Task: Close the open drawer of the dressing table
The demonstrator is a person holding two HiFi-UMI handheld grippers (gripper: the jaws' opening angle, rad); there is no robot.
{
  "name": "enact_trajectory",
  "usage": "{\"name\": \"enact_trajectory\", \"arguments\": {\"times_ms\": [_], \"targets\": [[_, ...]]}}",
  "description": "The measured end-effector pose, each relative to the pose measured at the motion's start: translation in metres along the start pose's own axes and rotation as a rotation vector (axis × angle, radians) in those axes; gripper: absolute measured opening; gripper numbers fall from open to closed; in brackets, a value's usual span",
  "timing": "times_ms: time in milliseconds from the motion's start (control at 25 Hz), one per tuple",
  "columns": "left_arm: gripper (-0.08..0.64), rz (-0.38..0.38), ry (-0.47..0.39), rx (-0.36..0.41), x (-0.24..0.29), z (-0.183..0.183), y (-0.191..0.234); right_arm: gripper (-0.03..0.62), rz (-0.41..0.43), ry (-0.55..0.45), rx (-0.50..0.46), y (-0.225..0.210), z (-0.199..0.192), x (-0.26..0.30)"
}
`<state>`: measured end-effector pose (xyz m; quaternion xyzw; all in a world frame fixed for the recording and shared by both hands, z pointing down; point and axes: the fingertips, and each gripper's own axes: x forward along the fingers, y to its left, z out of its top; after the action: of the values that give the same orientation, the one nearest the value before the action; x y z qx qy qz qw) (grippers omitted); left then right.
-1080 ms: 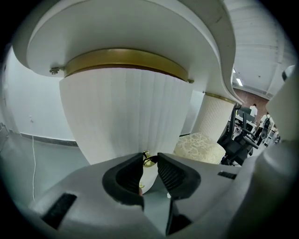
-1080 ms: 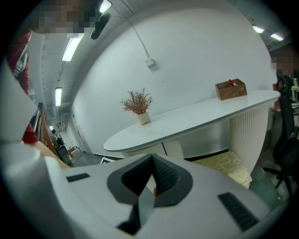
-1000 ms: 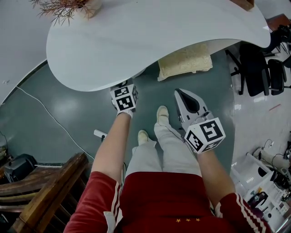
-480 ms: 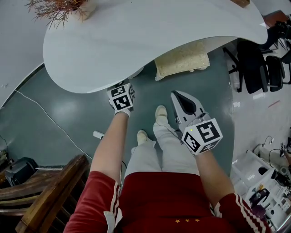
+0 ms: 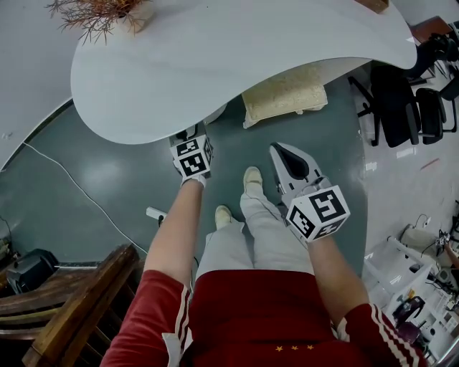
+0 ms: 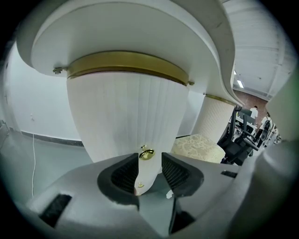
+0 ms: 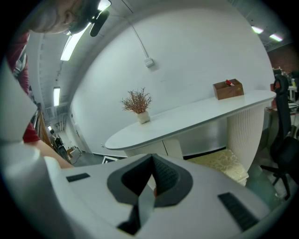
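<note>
The dressing table's white curved top [image 5: 237,50] fills the upper head view. Below it, in the left gripper view, a rounded white fluted front [image 6: 124,112] sits under a gold band [image 6: 126,63] and carries a small gold knob [image 6: 146,153]. My left gripper [image 6: 145,165] points straight at that knob; its jaws are opening, with the knob between them and a gap on both sides. In the head view its marker cube [image 5: 192,156] shows at the table's edge, jaws hidden under the top. My right gripper [image 5: 282,149] hangs over the floor, away from the table, shut and empty [image 7: 153,169].
A cream cushioned stool [image 5: 283,97] stands under the table beside the fluted pedestal. Black office chairs [image 5: 409,100] are at the right, a wooden chair [image 5: 79,301] at the lower left, a white cable [image 5: 79,186] on the floor. A potted dried plant [image 5: 107,11] and wooden box [image 7: 228,88] sit on the top.
Only the head view has shifted a little. Both grippers stay where they were, the left one still at the table's edge.
</note>
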<state>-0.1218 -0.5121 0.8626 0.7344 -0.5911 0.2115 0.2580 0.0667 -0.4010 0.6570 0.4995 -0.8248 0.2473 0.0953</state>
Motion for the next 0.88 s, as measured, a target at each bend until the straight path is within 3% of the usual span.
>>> {"name": "enact_trajectory", "arguments": {"times_ms": [320,560,880], "targets": [[0.155,-0.018,0.029,-0.01,-0.041,-0.02,-0.002,0.005,-0.009,0.007,-0.016,0.021,0.011,-0.018],[0.146,-0.056,0.014,0.0,-0.102,-0.019,-0.004,0.005,0.013,-0.006,-0.056,0.057,0.034,-0.028],[0.164,-0.238,-0.038,0.075,-0.22,0.005,-0.026,0.005,0.055,-0.031,-0.098,0.119,0.068,-0.046]]}}
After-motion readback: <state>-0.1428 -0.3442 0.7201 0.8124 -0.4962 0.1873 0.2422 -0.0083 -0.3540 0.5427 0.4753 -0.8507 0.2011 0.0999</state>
